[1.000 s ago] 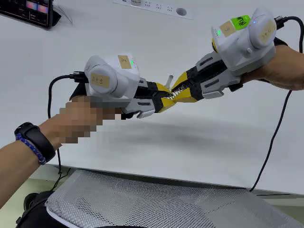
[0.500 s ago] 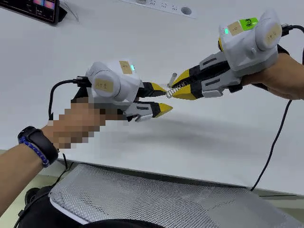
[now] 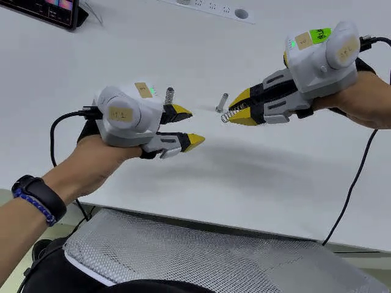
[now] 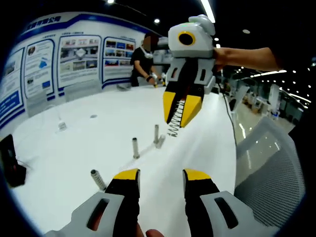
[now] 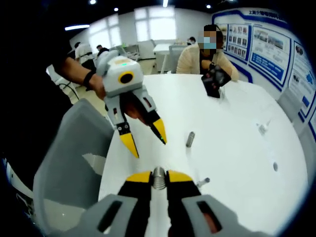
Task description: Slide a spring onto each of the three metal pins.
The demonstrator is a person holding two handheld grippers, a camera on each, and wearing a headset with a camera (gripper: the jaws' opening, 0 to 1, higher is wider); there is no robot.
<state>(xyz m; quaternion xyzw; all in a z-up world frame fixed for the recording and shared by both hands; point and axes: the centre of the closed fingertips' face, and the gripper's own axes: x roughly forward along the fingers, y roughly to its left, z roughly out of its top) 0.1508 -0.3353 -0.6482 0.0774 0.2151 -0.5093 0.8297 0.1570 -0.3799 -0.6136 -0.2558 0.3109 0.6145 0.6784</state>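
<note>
The right gripper [image 3: 236, 110] holds a spring [image 3: 227, 115] clenched by one end in its fingers, the free end aimed at a bare pin [image 3: 222, 101] just beyond on the table [image 3: 256, 171], probably for threading. To its left, the left gripper [image 3: 194, 126] hovers with its fingers released and empty.

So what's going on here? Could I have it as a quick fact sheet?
Setting: white table
Left gripper: open, empty
Right gripper: shut on a spring that sticks out past its tips
Pins: bare pin just beyond the spring; ribbed pin by the left gripper, seemingly sprung already
Held spring on a pin: not yet
</note>
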